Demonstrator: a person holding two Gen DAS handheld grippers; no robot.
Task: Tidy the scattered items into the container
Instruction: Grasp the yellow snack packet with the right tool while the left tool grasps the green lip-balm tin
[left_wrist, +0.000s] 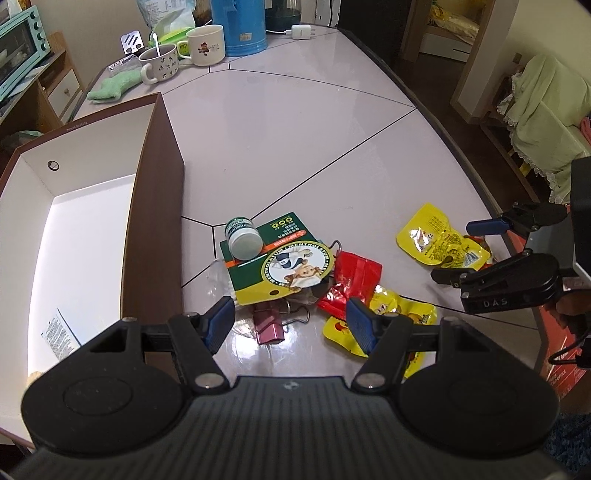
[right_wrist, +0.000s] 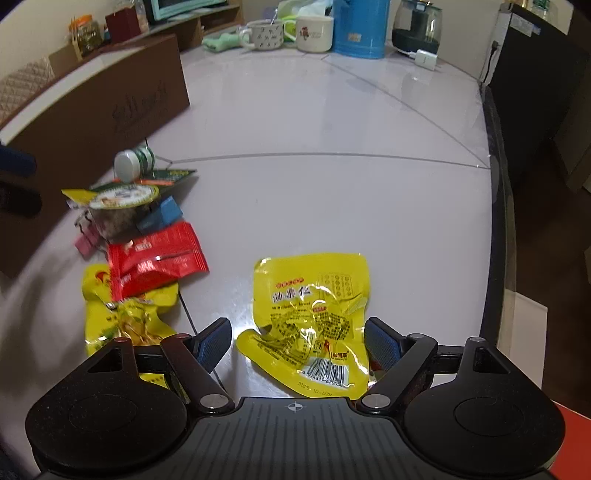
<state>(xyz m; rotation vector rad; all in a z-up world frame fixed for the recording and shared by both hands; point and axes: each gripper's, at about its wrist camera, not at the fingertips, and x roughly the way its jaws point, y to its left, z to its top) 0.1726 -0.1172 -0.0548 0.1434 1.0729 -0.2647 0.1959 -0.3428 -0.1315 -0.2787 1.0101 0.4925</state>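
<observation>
Crinkled yellow snack pouch (right_wrist: 314, 317) with barcode, right gripper (right_wrist: 297, 341) spread around it, left gripper (left_wrist: 291, 321) spread.

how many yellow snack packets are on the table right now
2: one yellow packet lies alone between the right gripper's fingers; the other lies partly under the red packet. More may be hidden.

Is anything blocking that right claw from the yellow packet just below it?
Nothing visible does. The right gripper stands open right over the yellow packet, which lies alone on bare table, apart from the red packet.
</observation>
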